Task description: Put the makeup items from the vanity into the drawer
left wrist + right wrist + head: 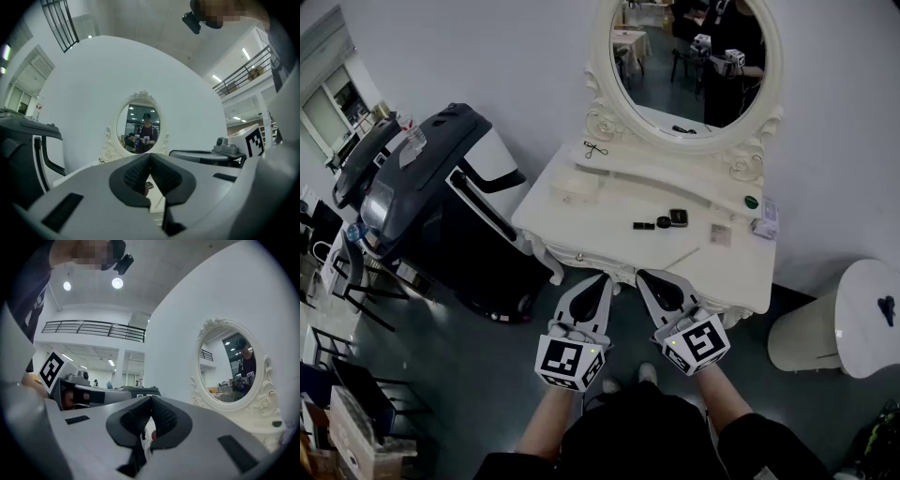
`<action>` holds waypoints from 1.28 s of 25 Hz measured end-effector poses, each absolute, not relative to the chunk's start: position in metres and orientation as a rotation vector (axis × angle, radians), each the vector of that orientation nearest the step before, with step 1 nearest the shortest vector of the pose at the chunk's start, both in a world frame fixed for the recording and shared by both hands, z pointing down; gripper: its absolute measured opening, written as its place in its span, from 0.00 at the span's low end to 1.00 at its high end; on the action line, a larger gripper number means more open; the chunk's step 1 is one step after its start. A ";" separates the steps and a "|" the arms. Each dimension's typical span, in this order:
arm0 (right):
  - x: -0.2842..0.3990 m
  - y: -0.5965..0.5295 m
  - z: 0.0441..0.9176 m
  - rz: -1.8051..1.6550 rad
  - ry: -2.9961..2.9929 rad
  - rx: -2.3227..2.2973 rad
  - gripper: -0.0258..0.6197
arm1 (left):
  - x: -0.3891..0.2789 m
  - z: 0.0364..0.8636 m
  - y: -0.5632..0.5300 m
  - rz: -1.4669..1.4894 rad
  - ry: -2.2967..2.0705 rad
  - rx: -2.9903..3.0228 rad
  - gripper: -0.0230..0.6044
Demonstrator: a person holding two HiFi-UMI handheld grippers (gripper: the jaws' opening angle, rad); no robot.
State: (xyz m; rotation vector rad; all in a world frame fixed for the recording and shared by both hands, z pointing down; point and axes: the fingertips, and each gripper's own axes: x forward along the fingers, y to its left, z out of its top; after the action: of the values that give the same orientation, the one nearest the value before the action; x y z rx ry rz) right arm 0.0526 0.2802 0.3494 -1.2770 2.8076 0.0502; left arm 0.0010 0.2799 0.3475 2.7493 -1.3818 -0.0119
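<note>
The white vanity (609,202) with its oval mirror (689,61) stands straight ahead. On its top lie three small black makeup items (663,223), a white box (577,190), a pale square compact (721,234), a green round lid (751,202) and a small printed box (764,220). A black hair clip (595,150) rests on the raised shelf. My left gripper (605,279) and right gripper (645,275) are both shut and empty, side by side just short of the vanity's front edge. In the gripper views the left gripper (150,157) and right gripper (151,399) have their jaws together. The drawer front is hidden under the tabletop.
A large black and white machine (441,206) stands close to the vanity's left side. A white round bin (844,323) sits on the floor at the right. Chairs and boxes (347,281) crowd the far left. My feet (623,377) are on the dark floor before the vanity.
</note>
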 end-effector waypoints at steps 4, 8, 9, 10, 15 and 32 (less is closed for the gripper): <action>0.054 0.284 0.350 0.046 2.804 -1.281 0.08 | 0.001 0.348 0.284 -0.011 -1.379 2.745 0.06; 0.057 0.287 0.353 0.037 2.812 -1.288 0.08 | 0.005 0.351 0.287 -0.006 -1.372 2.741 0.06; 0.057 0.287 0.355 0.034 2.815 -1.288 0.08 | 0.006 0.352 0.287 -0.004 -1.370 2.739 0.06; 0.058 0.287 0.356 0.031 2.819 -1.285 0.08 | 0.007 0.354 0.287 -0.001 -1.367 2.738 0.06; 0.067 0.285 0.362 0.027 2.850 -1.269 0.08 | 0.016 0.359 0.283 0.013 -1.361 2.728 0.06; 0.115 0.237 0.382 -0.028 2.917 -1.189 0.08 | 0.057 0.377 0.238 0.074 -1.434 2.663 0.06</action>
State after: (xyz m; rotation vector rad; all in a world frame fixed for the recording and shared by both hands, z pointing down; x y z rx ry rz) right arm 0.1152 0.2368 0.3825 -1.1895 2.9175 -0.0281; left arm 0.0570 0.2378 0.3765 2.6629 -1.4336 0.0741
